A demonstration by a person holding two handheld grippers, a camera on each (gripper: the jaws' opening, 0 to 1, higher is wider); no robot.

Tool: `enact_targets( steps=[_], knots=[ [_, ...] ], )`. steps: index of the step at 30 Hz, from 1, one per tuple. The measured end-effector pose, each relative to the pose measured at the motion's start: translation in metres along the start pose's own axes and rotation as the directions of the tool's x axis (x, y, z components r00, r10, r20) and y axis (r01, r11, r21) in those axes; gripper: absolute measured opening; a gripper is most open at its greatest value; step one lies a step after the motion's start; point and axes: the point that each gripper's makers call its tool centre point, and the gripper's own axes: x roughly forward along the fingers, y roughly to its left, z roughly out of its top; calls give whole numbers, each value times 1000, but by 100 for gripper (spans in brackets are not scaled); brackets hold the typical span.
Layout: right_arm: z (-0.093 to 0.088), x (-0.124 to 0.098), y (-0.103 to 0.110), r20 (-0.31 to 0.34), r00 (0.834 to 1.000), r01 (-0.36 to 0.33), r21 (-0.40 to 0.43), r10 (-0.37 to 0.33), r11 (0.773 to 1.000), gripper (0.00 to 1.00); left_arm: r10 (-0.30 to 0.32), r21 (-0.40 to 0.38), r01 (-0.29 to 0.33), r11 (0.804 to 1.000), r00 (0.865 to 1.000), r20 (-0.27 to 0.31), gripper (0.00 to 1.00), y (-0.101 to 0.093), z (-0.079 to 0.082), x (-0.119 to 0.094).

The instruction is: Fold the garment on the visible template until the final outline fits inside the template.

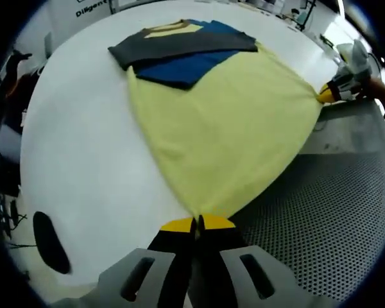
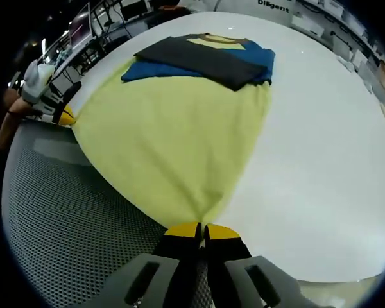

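Left gripper view: left tool (image 1: 197,222) at bottom centre, jaws closed together on the near corner of the shirt (image 1: 224,135). The yellow tips meet with the yellow cloth pinched between them.

Shirt: yellow body spread across the white bench (image 1: 83,147), running from the bottom centre up to the top centre of the frame. Far end carries dark grey and blue sleeves (image 1: 179,54), folded in across the chest, with a bit of collar showing above them. Hem is pulled taut between two corners.

Right tool (image 1: 330,92) shows at the right edge of this view, clamped on the other hem corner; a hand and sleeve are behind it.

Lower right of the frame: grey perforated metal surface (image 1: 333,205), beside the bench edge. The hem overhangs onto it slightly. A dark oval mark (image 1: 50,242) sits on the bench at lower left.

Right gripper view: right tool (image 2: 201,229) at bottom centre, jaws pressed shut on a yellow hem corner. Shirt (image 2: 173,128) fans away toward the top of the frame, sleeves (image 2: 205,58) at the top centre. Left tool (image 2: 65,115) is at the left edge, gripping the opposite corner, with a hand behind it. Perforated surface (image 2: 70,212) fills the lower left; white bench (image 2: 321,167) lies right.

No template outline can be made out on the bench.
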Motion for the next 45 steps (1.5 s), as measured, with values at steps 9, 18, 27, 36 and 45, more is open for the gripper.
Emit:
enact_targets(
  steps=[9, 18, 27, 36, 45],
  knots=[
    [17, -17, -3, 40, 999, -8, -6, 8, 1000, 0, -13, -45, 14, 999, 1000, 29, 1, 5, 11, -9],
    [51, -38, -9, 127, 992, 0, 13, -1, 1000, 0, 14, -106, 1, 994, 990, 141, 1, 18, 44, -20],
    [82, -50, -22, 177, 984, 35, -1, -34, 999, 0, 54, -127, -24, 992, 971, 232, 1, 35, 74, -42],
    [112, -62, -37, 235, 970, 69, 1, -67, 998, 0, 56, -147, -13, 989, 955, 290, 1, 46, 104, -54],
    [147, -72, -52, 302, 949, 84, 30, -89, 996, 0, 93, -148, -44, 988, 935, 344, 1, 65, 137, -66]
  ],
)
